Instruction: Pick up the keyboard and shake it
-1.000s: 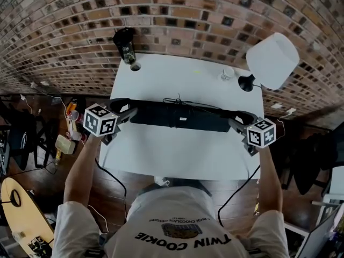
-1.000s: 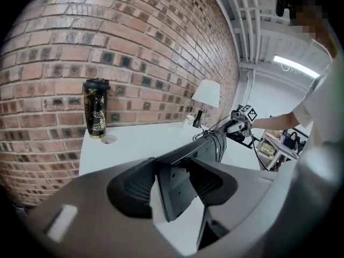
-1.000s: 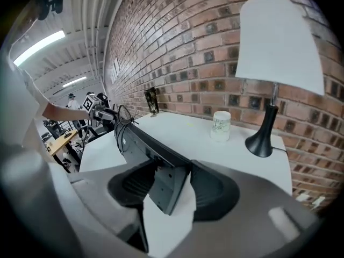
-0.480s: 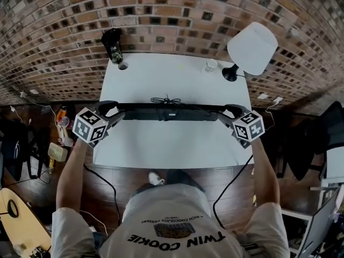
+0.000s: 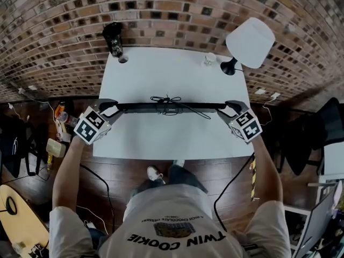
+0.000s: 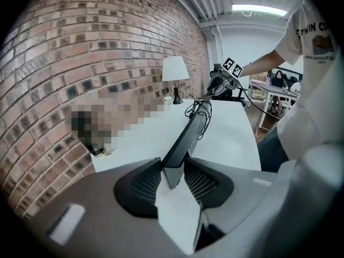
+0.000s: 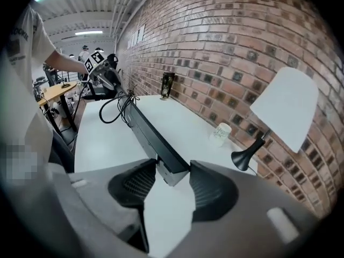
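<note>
A long black keyboard [image 5: 169, 107] hangs above the white table [image 5: 172, 136], turned on edge so that it shows as a thin bar in the head view. Its coiled cable [image 5: 167, 99] lies bunched at its middle. My left gripper [image 5: 109, 108] is shut on the keyboard's left end [image 6: 177, 160]; its jaws have just been closing on that end. My right gripper [image 5: 229, 109] is shut on the right end [image 7: 164, 163]. In the left gripper view the pads [image 6: 207, 183] flank the keyboard's corner. The right gripper view shows the keyboard's end between the pads [image 7: 210, 190].
A white-shaded desk lamp [image 5: 249, 42] stands at the table's back right with a small white cup [image 5: 208, 60] beside it. A dark can [image 5: 113, 40] stands at the back left by a cable hole [image 5: 123, 59]. A brick wall runs behind the table.
The keyboard has rolled from showing its broad face to standing edge-on. Both grippers have rolled with it and shifted a little, still at its two ends.
</note>
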`<state>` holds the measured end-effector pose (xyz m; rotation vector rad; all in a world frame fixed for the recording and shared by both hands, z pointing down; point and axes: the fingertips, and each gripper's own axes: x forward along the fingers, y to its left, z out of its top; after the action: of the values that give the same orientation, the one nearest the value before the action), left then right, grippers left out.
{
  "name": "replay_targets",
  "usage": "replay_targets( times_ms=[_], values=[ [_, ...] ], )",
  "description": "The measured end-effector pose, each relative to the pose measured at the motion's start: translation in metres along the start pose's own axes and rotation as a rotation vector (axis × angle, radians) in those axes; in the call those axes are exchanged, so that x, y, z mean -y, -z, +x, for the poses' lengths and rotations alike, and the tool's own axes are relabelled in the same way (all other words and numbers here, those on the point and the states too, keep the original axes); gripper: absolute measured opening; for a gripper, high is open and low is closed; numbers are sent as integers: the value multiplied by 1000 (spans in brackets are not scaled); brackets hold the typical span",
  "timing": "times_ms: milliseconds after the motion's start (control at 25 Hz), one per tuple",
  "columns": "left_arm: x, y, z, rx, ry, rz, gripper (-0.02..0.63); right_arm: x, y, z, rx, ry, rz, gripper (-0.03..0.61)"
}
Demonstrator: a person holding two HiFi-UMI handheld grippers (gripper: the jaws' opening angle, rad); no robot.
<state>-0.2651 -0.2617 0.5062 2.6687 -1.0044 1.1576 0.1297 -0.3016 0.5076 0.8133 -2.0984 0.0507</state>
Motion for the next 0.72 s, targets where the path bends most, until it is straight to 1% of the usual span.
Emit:
replay_targets(
  times_ms=[200, 360, 560, 600, 720],
  values=[
    [11, -2, -3, -45, -25, 102, 143, -17, 7, -6, -50, 14, -142, 187],
    [19, -1, -6, -100, -57, 156, 141, -25, 13, -11, -61, 38, -252, 172],
    [35, 9, -9, -162, -102, 175, 140, -35, 22, -14, -76, 80, -375, 154],
    [36, 10, -10, -170, -114, 173, 140, -36, 23, -15, -78, 88, -401, 126],
    [39, 9, -10, -189, -154, 168, 143, -39, 28, -15, -78, 110, -443, 123]
  ],
)
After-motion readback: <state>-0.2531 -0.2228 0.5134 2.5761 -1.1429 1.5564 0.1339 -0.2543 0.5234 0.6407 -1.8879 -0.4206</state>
